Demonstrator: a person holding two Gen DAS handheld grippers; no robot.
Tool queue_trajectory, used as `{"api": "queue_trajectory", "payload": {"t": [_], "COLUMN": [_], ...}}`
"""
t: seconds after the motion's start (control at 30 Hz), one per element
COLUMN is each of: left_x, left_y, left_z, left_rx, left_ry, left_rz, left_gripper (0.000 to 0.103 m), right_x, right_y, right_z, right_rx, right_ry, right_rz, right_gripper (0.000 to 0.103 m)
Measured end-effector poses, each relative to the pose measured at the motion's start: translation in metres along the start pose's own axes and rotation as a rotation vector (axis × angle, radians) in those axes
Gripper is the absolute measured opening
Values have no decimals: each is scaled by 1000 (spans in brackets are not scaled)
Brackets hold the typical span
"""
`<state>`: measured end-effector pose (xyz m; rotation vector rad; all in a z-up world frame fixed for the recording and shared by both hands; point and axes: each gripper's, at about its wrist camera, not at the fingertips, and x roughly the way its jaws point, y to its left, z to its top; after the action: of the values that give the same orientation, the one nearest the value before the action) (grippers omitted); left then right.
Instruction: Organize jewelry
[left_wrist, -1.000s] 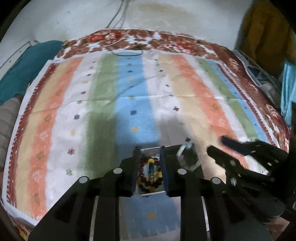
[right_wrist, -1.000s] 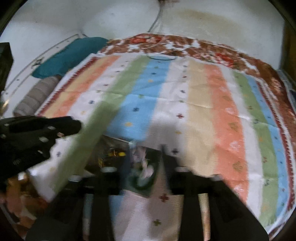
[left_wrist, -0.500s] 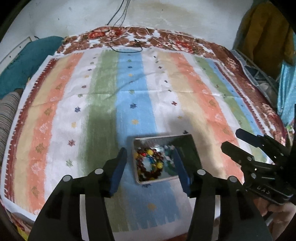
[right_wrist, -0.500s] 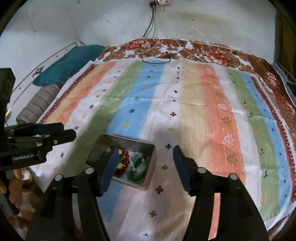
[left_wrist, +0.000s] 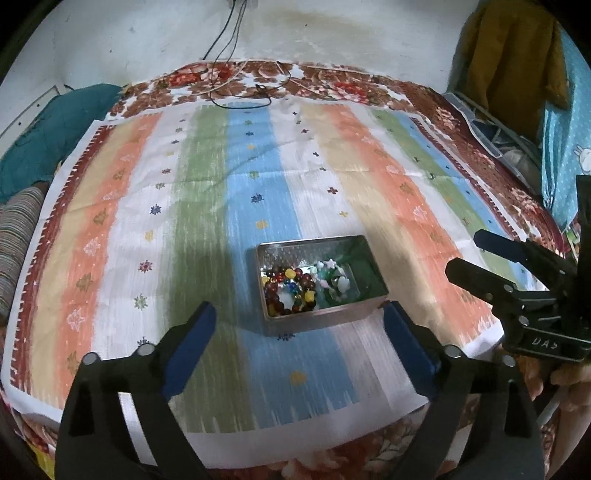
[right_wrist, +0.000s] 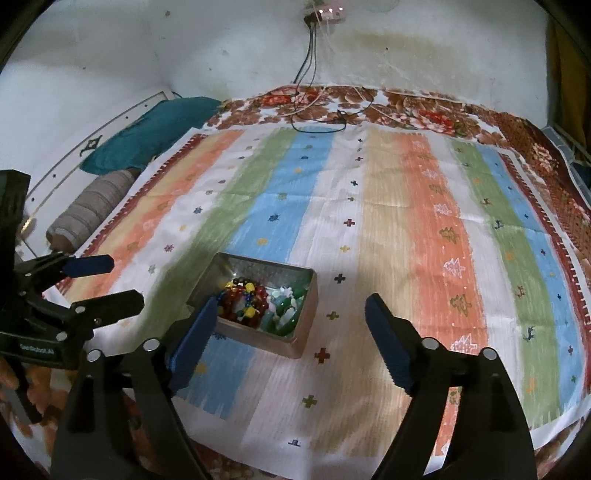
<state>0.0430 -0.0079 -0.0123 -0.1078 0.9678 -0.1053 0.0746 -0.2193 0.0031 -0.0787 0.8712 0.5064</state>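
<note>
Nearest, the left gripper and right gripper are both opening their jaws, nothing between them. Just beyond, the metal tin is sitting on the bed's striped cloth, holding a red bead bracelet beside pale green jewelry (hard to identify). Withdrawing gently, without nudging the tin, is probably wisest.

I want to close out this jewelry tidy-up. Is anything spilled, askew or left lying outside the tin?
Nothing stands out. The metal tin sits flat on the striped cloth with the beaded bracelet and the green-and-white piece inside. No beads show on the cloth. Both grippers, left and right, are opening, with nothing between them.
</note>
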Motion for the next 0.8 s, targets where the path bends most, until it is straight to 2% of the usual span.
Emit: {"api": "queue_trajectory", "payload": {"t": [0.17, 0.43, 0.6, 0.8], "left_x": [-5, -16, -32, -41], "left_y": [-3, -6, -9, -16], "left_z": [-8, -21, -30, -38], "left_rx": [16, 24, 17, 35], "left_ry": [-19, -52, -121, -156], "left_rz": [40, 62, 72, 98], "left_gripper": [97, 97, 97, 97], "right_x": [-5, -17, -27, -43], "right_y": [3, 8, 10, 15], "right_z": [-10, -21, -29, -36], "right_rx": [-23, -48, -60, -44], "right_ry": [7, -8, -27, -83], "right_rz": [-2, 0, 7, 15], "right_gripper": [93, 95, 95, 95]}}
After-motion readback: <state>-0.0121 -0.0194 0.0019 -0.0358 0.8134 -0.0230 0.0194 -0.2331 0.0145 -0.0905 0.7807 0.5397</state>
